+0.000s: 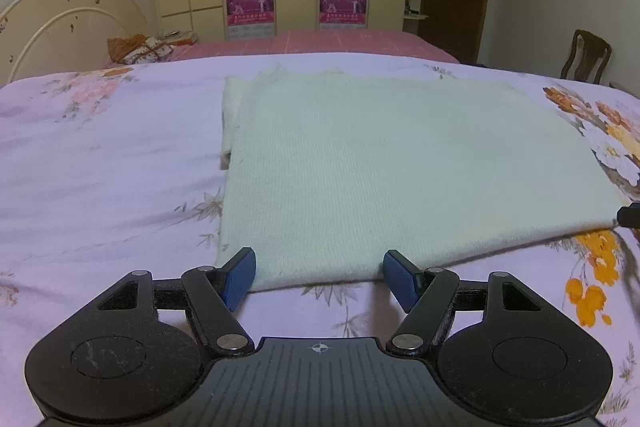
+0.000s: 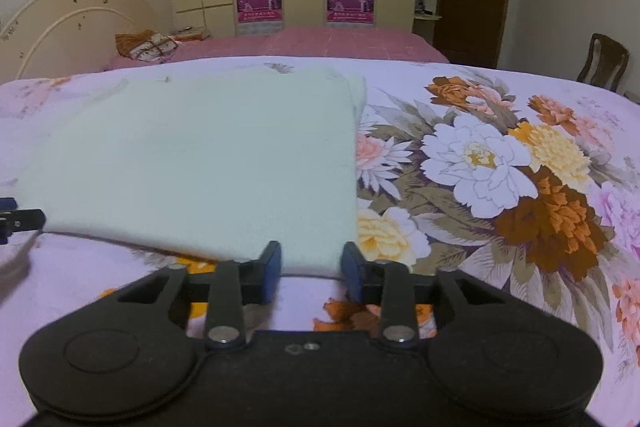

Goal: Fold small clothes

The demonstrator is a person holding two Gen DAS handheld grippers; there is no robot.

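Two pairs of black tongs with blue pads sit nearest, low over a flowered bed cover [image 1: 100, 155], both aimed at the near edge of a pale green folded garment [image 1: 400, 163].

On the left, the left tongs [image 1: 319, 277] are spread wide, straddling the garment's near-left corner and holding nothing. One blue pad [image 1: 240, 279] rests at that corner.

The garment lies flat on the bed, directly ahead of both tongs. Its long axis appears to run left to right, and a narrower layer peeks out along its far-left side.

On the right, the right tongs [image 2: 310, 269] are parted more narrowly, with the near-right corner [image 2: 320, 259] between the pads, not yet pinched.

Each tool looks equally close to its own corner, so lifting the near edge toward the far edge seems to be the likely next fold.
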